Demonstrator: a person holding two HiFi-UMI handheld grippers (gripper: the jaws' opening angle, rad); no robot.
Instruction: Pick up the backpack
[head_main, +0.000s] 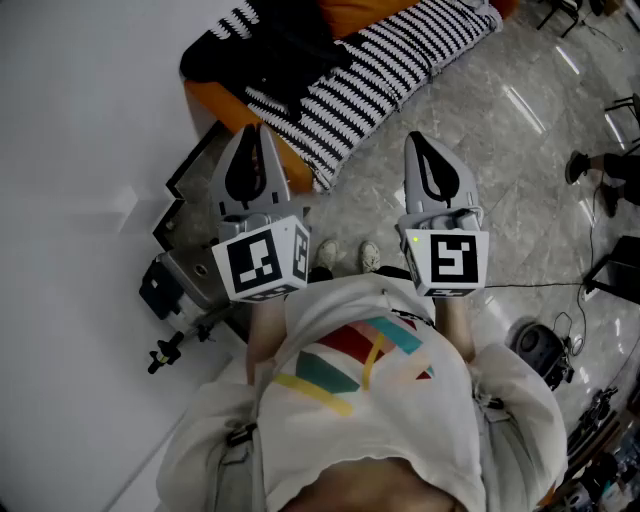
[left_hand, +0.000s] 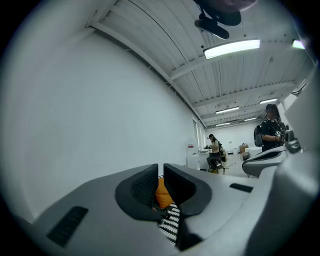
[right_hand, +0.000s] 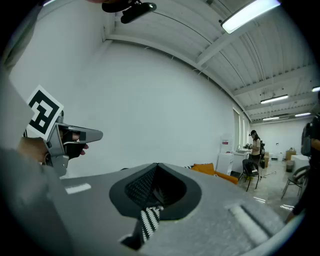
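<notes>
A black bag-like thing (head_main: 268, 48), likely the backpack, lies on a black-and-white striped cover (head_main: 385, 70) over an orange couch (head_main: 222, 106) at the top of the head view. Both grippers are held level in front of the person's chest, well short of it. My left gripper (head_main: 257, 132) is shut with nothing in it; in its own view the jaws (left_hand: 160, 171) stand almost together, and orange and stripes show below them. My right gripper (head_main: 415, 142) is shut and empty too, its tips (right_hand: 156, 166) meeting. The left gripper's marker cube (right_hand: 43, 113) shows at the left of the right gripper view.
A white wall (head_main: 70, 150) runs along the left, with dark equipment (head_main: 175, 290) at its foot. The person's shoes (head_main: 345, 255) stand on a grey marble floor (head_main: 500, 150). A round black device (head_main: 540, 347) and cables lie at the right. People (left_hand: 216, 149) stand far off.
</notes>
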